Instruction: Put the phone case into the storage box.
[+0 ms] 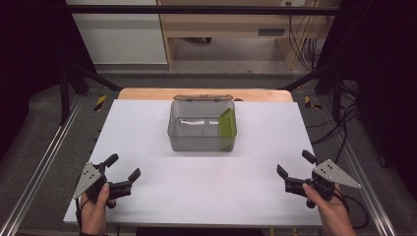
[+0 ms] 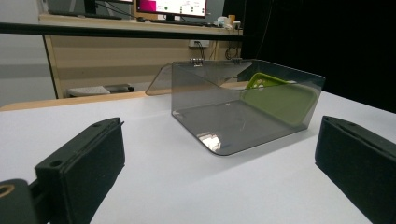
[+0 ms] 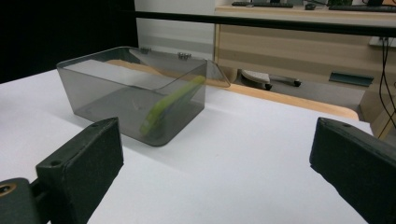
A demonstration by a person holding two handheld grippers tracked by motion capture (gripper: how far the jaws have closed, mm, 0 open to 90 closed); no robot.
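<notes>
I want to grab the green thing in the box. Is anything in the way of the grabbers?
Yes: the box's own walls. The green phone case leans inside the smoky clear box, against its right wall. The lid is flipped back, so the top is open. Bare table lies between the box and the left gripper and right gripper.

The box (image 1: 201, 132) is made of smoky transparent plastic, smooth and glossy; in the left gripper view (image 2: 243, 105) its floor gives a small bright reflection. Its lid (image 1: 202, 97) is of the same clear plastic, joined by small metal hinges (image 3: 183, 55). Inside leans a green case (image 1: 226, 127), which looks like soft matt plastic or rubber, without shine. The counter (image 1: 147, 142) has a white, matt, smooth surface, and its far edge (image 1: 147, 93) looks like light wood. The left claw (image 1: 123, 172) and the right claw (image 1: 293, 170) have black matt jaws, a little rough, and each carries a grey plate (image 1: 335, 173) that looks like dull metal.
</notes>
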